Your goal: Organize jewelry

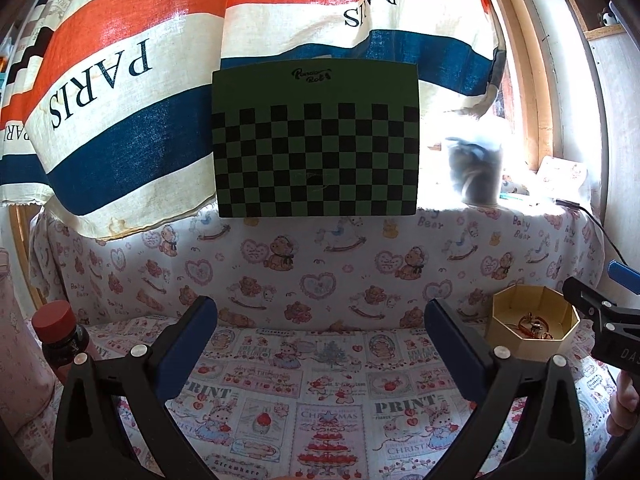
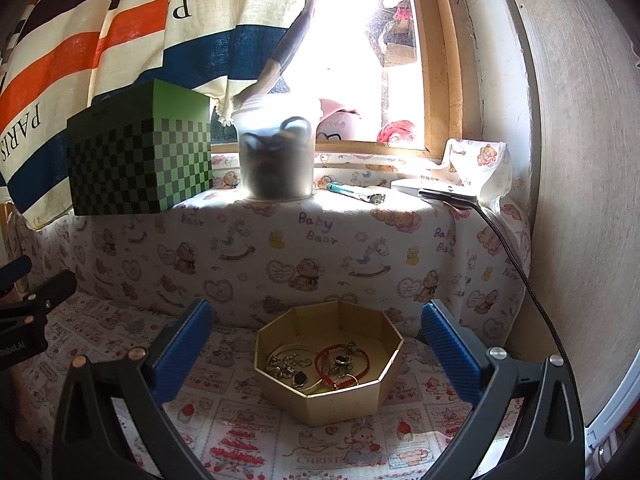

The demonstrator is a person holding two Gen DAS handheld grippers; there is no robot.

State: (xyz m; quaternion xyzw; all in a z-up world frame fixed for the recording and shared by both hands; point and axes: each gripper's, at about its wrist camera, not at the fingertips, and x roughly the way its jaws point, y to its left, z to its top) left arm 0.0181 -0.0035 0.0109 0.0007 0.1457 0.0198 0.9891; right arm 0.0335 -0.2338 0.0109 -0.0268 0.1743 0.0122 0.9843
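A gold octagonal box (image 2: 344,400) sits on the patterned cloth, straight ahead in the right wrist view. It holds a tangle of jewelry (image 2: 320,364): a red cord bracelet, gold bangles, rings and chains. My right gripper (image 2: 318,344) is open and empty, its blue pads either side of the box, a little in front of it. The box also shows in the left wrist view (image 1: 534,322), at the right. My left gripper (image 1: 320,340) is open and empty over bare cloth, left of the box.
A green checkered box (image 1: 316,136) and a frosted jar (image 2: 276,156) stand on the raised ledge behind. A pen (image 2: 352,192) and a cabled device (image 2: 444,194) lie on the ledge. A red-capped bottle (image 1: 60,336) stands at far left. A striped curtain hangs behind.
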